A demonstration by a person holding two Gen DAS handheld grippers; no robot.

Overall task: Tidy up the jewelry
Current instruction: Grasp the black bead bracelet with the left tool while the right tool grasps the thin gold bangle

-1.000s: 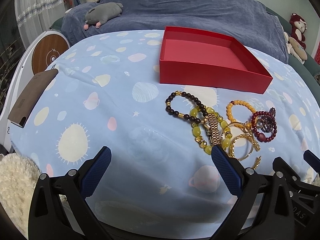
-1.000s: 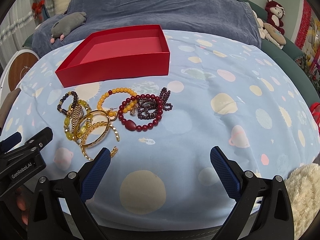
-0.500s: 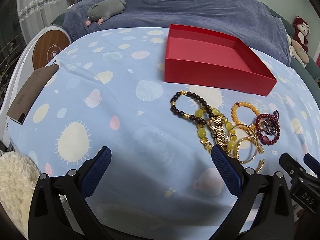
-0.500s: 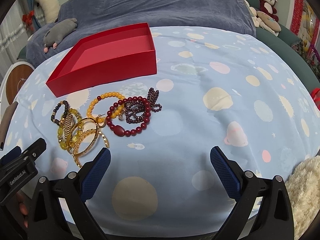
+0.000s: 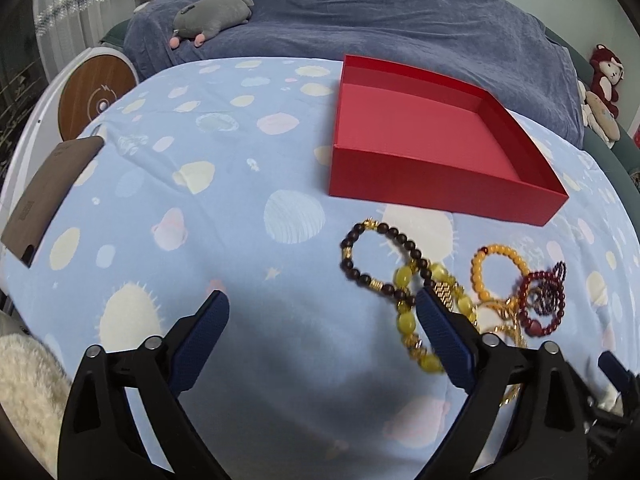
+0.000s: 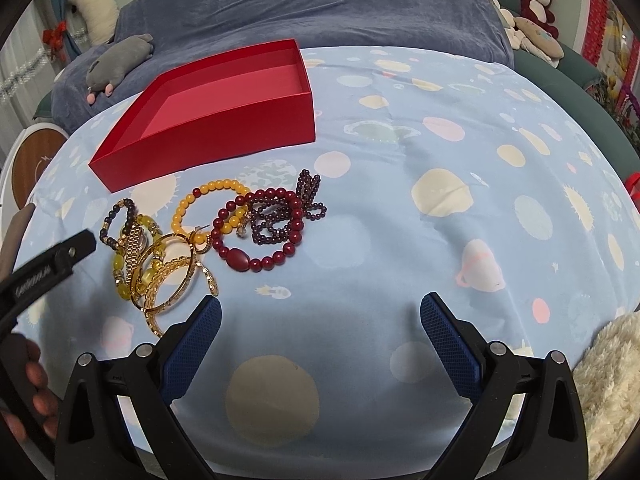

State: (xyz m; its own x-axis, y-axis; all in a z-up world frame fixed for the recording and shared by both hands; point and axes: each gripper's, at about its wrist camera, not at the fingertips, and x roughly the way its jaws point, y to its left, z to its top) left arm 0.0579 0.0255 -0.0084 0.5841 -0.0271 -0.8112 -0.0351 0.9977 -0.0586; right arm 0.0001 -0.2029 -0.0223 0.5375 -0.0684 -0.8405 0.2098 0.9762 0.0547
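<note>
Bracelets (image 6: pixel 208 240) are heaped ahead of both grippers' parted fingers (image 6: pixel 192 344) on a planet-print sheet (image 6: pixel 440 200), before a red box (image 6: pixel 224 120).

Red box (image 6: pixel 224 128), pale-blue planet-print cloth (image 6: pixel 440 208), yellow, maroon, prob. gold bracelets (image 6: pixel 208 236), blue fingers (image 6: pixel 192 344).

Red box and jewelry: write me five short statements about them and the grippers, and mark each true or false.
1. The red box holds nothing. True.
2. The dark red bracelet lies inside the box. False: it lies on the sheet, in front of the box.
3. Both grippers are open, the left gripper and the right gripper. True.
4. The right gripper holds the orange bracelet. False: it holds nothing.
5. The jewelry lies scattered all over the sheet. False: it lies in one overlapping cluster.
</note>
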